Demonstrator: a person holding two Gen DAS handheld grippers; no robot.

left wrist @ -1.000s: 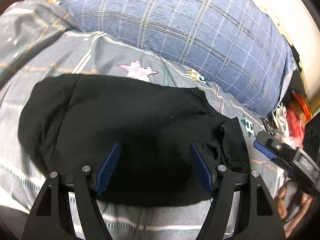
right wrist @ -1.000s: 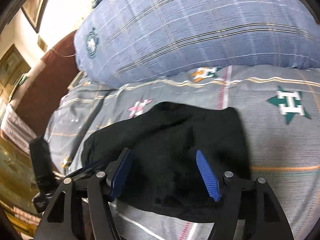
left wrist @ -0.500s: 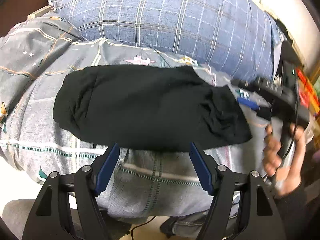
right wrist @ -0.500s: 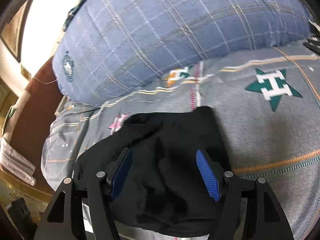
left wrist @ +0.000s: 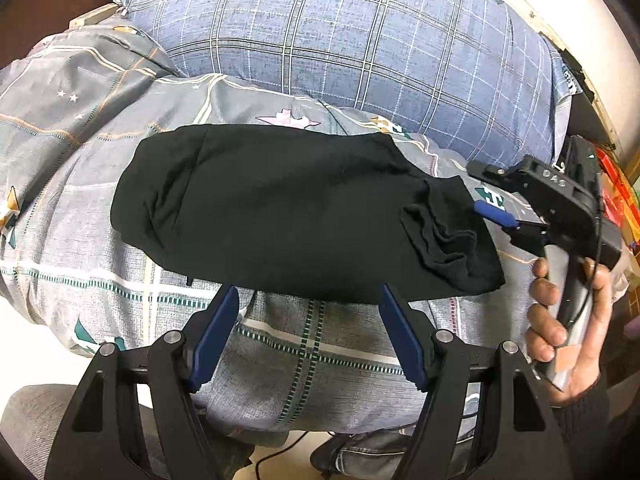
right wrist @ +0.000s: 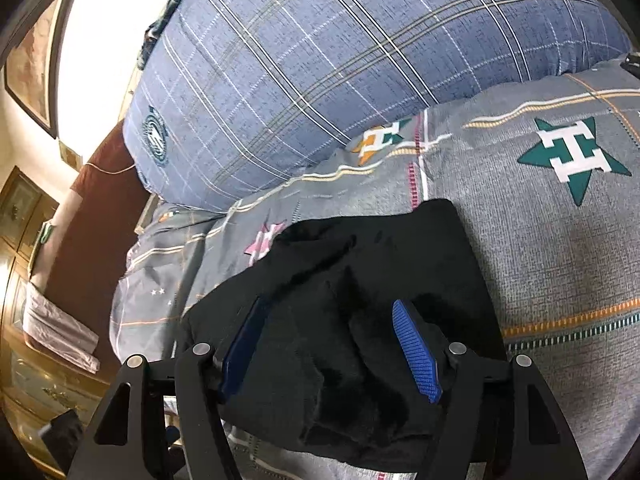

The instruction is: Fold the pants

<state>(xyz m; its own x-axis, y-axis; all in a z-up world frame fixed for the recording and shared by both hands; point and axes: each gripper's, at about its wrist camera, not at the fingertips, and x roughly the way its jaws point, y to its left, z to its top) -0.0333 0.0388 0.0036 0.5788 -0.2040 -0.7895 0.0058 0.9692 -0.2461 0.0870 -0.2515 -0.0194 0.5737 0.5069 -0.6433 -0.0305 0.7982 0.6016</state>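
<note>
A bed (left wrist: 280, 360) fills both views, covered in a grey woven quilt (right wrist: 560, 272) printed with thin stripes and green star emblems; its near edge rounds off toward the pale floor (left wrist: 24, 344). Against the far side leans a big plump blue plaid pillow (left wrist: 360, 52) with a round crest. A brown headboard (right wrist: 92, 240) and carved wooden cabinet (right wrist: 24, 248) stand at the left of the right wrist view. The black pants (left wrist: 288, 212), soft knit, lie folded into a long flat bundle across the quilt, bunched at the right end. Bare quilt lies open around them. The left tool (left wrist: 308, 340) hovers released over the quilt just short of the near fold. The right tool (right wrist: 332, 348), gripped by a hand (left wrist: 568, 320), stands released, its blue pads spread above the bunched end
</note>
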